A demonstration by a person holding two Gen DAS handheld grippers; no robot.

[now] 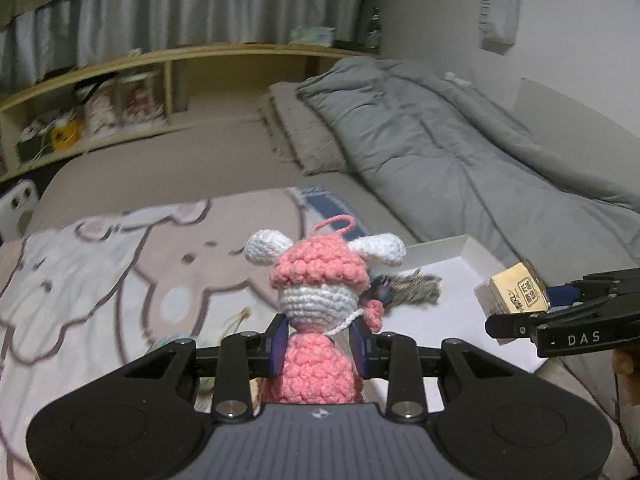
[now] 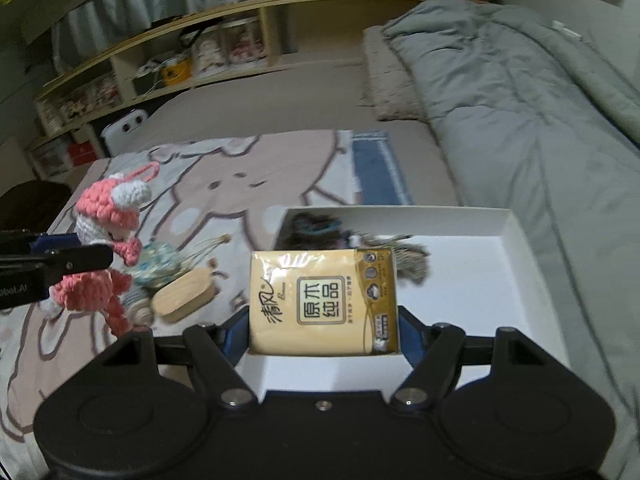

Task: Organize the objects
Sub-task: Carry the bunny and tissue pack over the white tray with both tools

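The left tongs (image 1: pixel 320 350) are clamped on the soft doll (image 1: pixel 318 280); the right tongs (image 2: pixel 324 334) pinch the tissue pack (image 2: pixel 323 303) above the white box (image 2: pixel 532 300). The squashy doll could slip free, and both loads might collide over the box just ahead.

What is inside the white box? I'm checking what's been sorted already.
The white box holds a dark, fuzzy, feathery item near its far-left corner. The held tissue pack covers part of it; elsewhere the floor looks bare.
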